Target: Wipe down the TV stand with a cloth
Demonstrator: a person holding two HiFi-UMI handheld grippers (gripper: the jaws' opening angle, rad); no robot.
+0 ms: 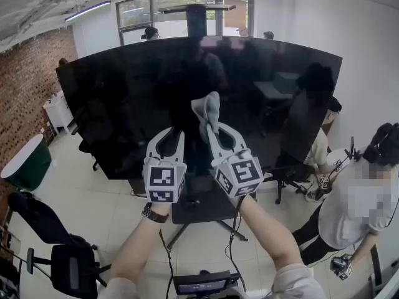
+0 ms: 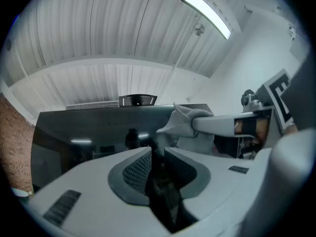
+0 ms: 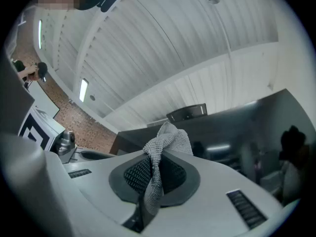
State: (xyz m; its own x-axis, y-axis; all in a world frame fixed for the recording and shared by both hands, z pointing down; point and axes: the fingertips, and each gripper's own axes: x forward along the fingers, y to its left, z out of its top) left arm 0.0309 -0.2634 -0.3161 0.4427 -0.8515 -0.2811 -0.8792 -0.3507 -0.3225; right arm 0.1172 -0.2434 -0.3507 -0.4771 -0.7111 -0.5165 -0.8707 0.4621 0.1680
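Observation:
A big black TV (image 1: 124, 104) stands on a dark stand with a flat base (image 1: 206, 209) on the floor. Both grippers are raised in front of the screen. My right gripper (image 1: 211, 127) is shut on a grey cloth (image 1: 207, 109) that sticks up above its tips. In the right gripper view the cloth (image 3: 165, 142) is pinched between the pads and hangs down the slot of the right gripper (image 3: 157, 164). My left gripper (image 1: 174, 131) sits just left of it, shut with nothing in it. The left gripper (image 2: 157, 154) sees the cloth (image 2: 186, 122) to its right.
A person in a white shirt (image 1: 358, 207) crouches at the right with handheld gear. A black chair (image 1: 65, 260) is at lower left, a round green-sided table (image 1: 25, 164) by the brick wall. Cables run across the floor under the stand.

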